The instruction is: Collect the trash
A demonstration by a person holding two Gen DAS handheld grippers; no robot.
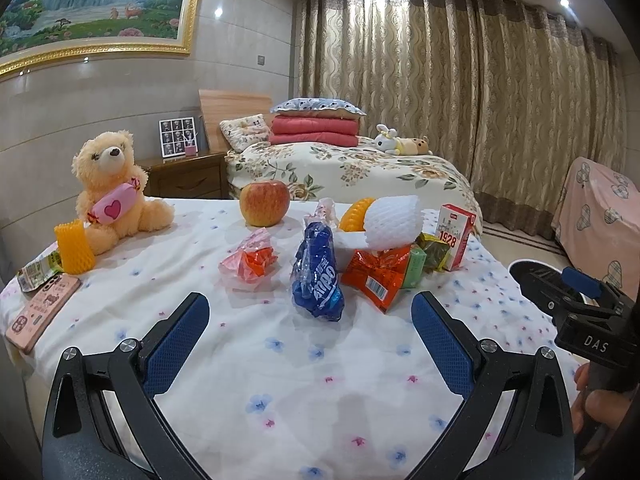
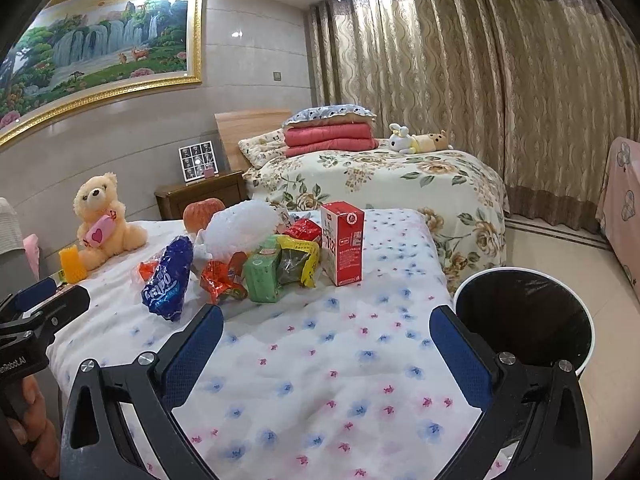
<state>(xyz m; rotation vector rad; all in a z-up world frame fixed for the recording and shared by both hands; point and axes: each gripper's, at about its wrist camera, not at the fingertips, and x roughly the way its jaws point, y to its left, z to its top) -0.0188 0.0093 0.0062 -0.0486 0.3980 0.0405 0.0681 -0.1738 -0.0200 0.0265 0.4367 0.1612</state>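
- Both grippers are up front and empty: left gripper [image 1: 310, 322] and right gripper [image 2: 326, 334] have fingers spread wide, nothing between them.
- Looks like step 1, nothing grabbed yet. The blue snack wrapper [image 1: 318, 272] sits closest, so I'd guess left goes forward and closes on it.
- Black-lined trash bin [image 2: 528, 316] stands on the floor just beside the bed's right edge.
- Flower-print sheet [image 1: 280, 380], teddy bear [image 1: 114, 188] behind the pile, a 2nd bed [image 2: 400, 176] and curtains further back.

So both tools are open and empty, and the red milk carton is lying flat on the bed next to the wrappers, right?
Nearly. The red milk carton is standing upright, not lying flat; the right wrist view shows it clearly. It does stand beside the wrappers, and the left tool and right tool are both open and empty.
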